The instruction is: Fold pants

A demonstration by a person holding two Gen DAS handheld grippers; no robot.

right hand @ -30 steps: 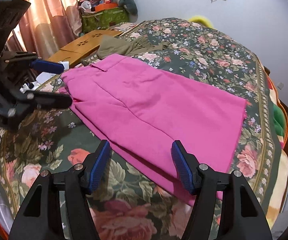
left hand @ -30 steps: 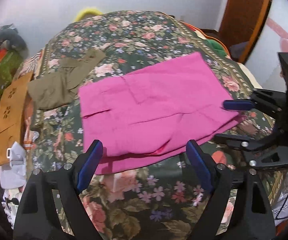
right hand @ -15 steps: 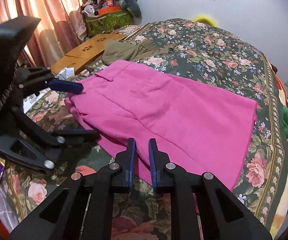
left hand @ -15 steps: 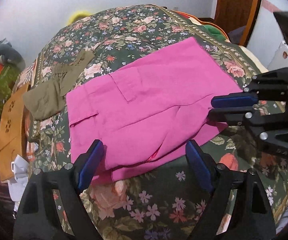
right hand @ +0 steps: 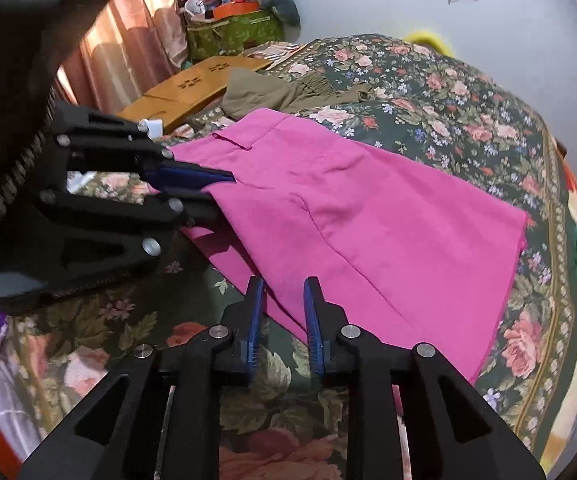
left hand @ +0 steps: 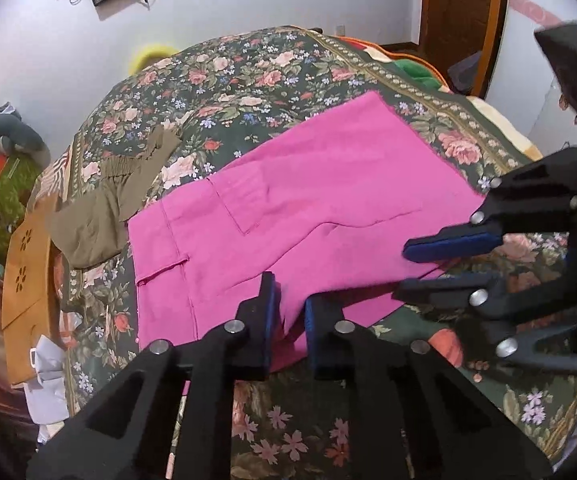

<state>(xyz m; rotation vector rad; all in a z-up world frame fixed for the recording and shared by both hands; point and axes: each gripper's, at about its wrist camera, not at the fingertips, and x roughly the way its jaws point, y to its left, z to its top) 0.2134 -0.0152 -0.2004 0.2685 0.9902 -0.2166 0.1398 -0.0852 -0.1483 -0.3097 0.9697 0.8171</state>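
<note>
The pink pants (left hand: 296, 216) lie folded lengthwise on the floral bedspread (left hand: 248, 76); they also show in the right wrist view (right hand: 368, 216). My left gripper (left hand: 290, 304) is shut on the near edge of the pants, with pink cloth pinched between its blue pads. My right gripper (right hand: 284, 304) is shut on the same near edge further along; in the left wrist view it (left hand: 420, 268) comes in from the right. In the right wrist view the left gripper (right hand: 208, 192) holds the cloth at the left.
Olive-brown pants (left hand: 104, 200) lie beyond the pink ones. A tan wooden board (left hand: 28, 280) and white cloth (left hand: 48, 368) sit at the bed's left edge. A green box with clutter (right hand: 232, 28) stands by the curtain. A wooden door (left hand: 460, 20) is at the far right.
My left gripper went from wide open to shut on the near edge of the pants. My right gripper closed half a second ago and now holds the same edge.
</note>
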